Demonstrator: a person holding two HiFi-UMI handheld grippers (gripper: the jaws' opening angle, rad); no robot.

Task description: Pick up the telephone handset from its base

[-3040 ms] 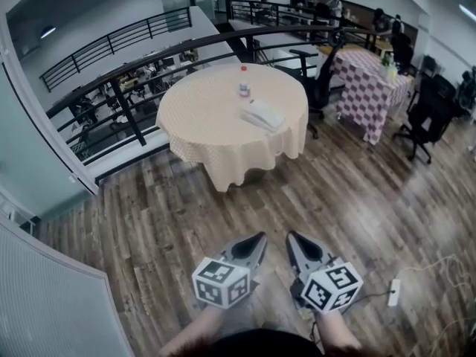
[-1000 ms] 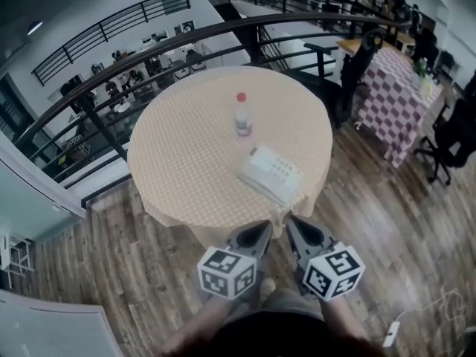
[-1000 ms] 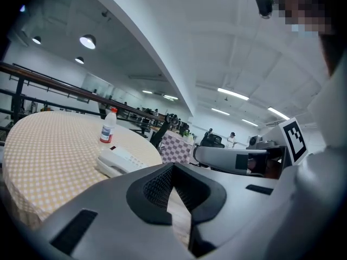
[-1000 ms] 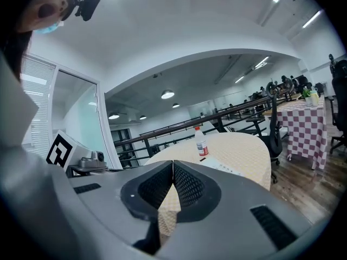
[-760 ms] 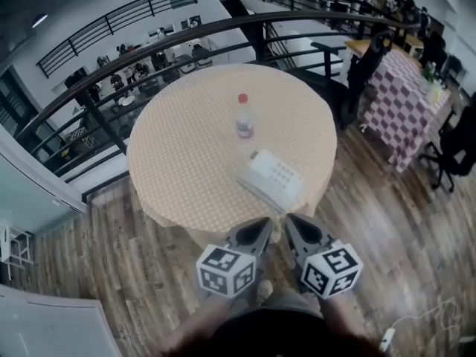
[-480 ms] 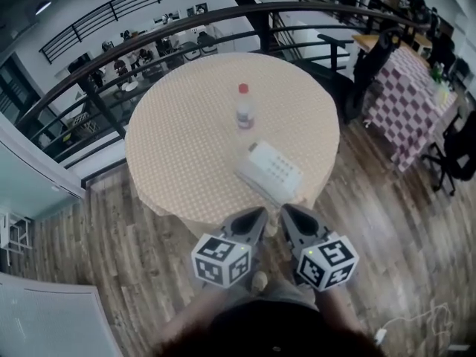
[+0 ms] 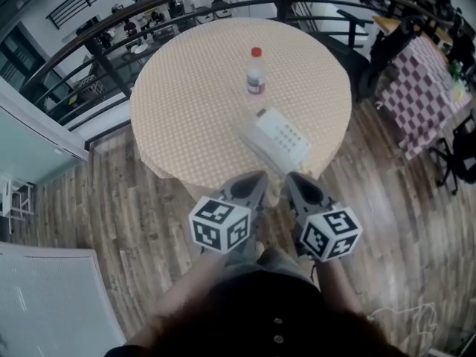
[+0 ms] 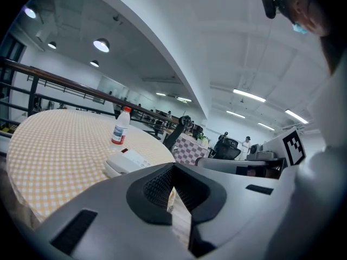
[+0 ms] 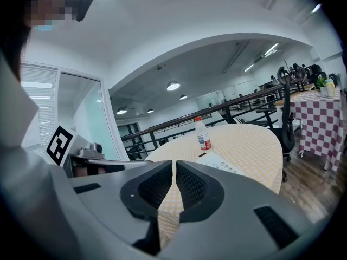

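Just ahead of both grippers, the telephone handset (image 7: 262,146) is lying on its base (image 7: 286,134), its long axis slanting away to the left. I am holding the left gripper (image 7: 258,179) and the right gripper (image 7: 291,177) clenched and empty, and the right one is sitting slightly nearer.

The right gripper (image 9: 174,164) fills the lower centre of the frame, its jaws closed tip to tip with nothing between them. Above them lies a round table (image 9: 260,145) in a yellow checked cloth. On it, right of centre, sits the white telephone (image 9: 223,164), and a red-capped bottle (image 9: 203,134) stands just behind it. A marker cube (image 9: 60,143) shows at mid-left.
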